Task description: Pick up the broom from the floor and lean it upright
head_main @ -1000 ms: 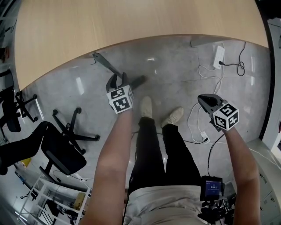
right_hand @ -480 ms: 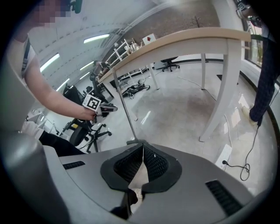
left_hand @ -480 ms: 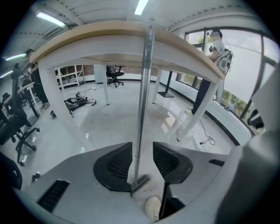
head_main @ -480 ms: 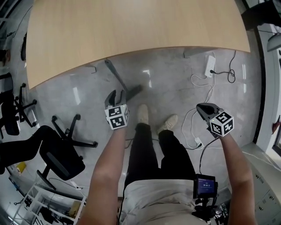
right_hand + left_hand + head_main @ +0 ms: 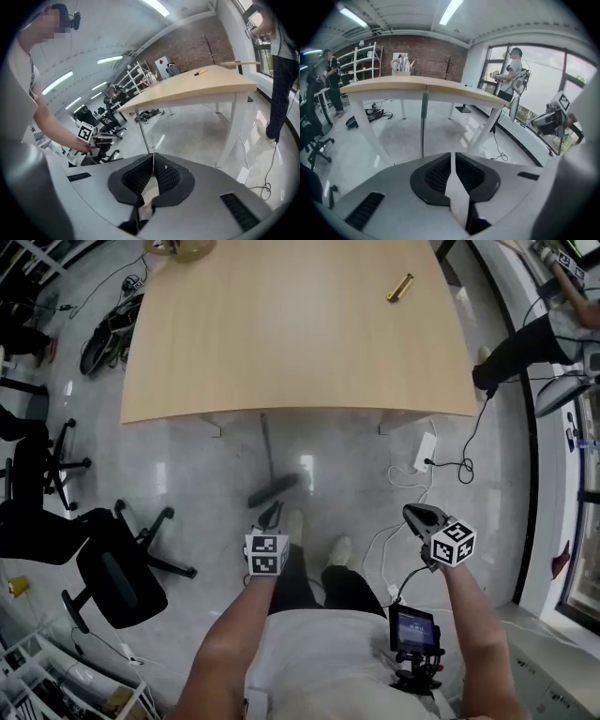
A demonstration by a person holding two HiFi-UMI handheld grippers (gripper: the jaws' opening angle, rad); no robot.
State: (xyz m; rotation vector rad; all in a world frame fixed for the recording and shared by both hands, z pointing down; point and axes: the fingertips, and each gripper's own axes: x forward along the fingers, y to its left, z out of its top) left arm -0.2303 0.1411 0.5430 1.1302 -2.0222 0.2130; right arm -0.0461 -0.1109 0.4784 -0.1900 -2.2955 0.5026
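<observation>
The broom leans upright against the edge of the wooden table (image 5: 291,334), its grey handle (image 5: 266,446) resting on the rim and its dark head (image 5: 273,489) on the floor. The left gripper view shows the handle (image 5: 424,122) standing alone ahead, and the right gripper view shows the same handle (image 5: 143,131). My left gripper (image 5: 272,515) hangs just short of the broom head without touching it. Its jaws (image 5: 453,157) have just been closing and now meet with nothing between them. My right gripper (image 5: 412,514) is off to the right, shut and empty (image 5: 153,157).
A black office chair (image 5: 112,568) stands at the left. A white power strip with cables (image 5: 424,454) lies on the floor under the table's right corner. A brass cylinder (image 5: 401,287) lies on the table. Another person (image 5: 525,343) stands at the far right. My shoes (image 5: 293,524) are behind the broom.
Both grippers have risen and drawn back from the broom. The left jaws, open beside the handle before, have closed empty. The broom stays leaning on the table.
</observation>
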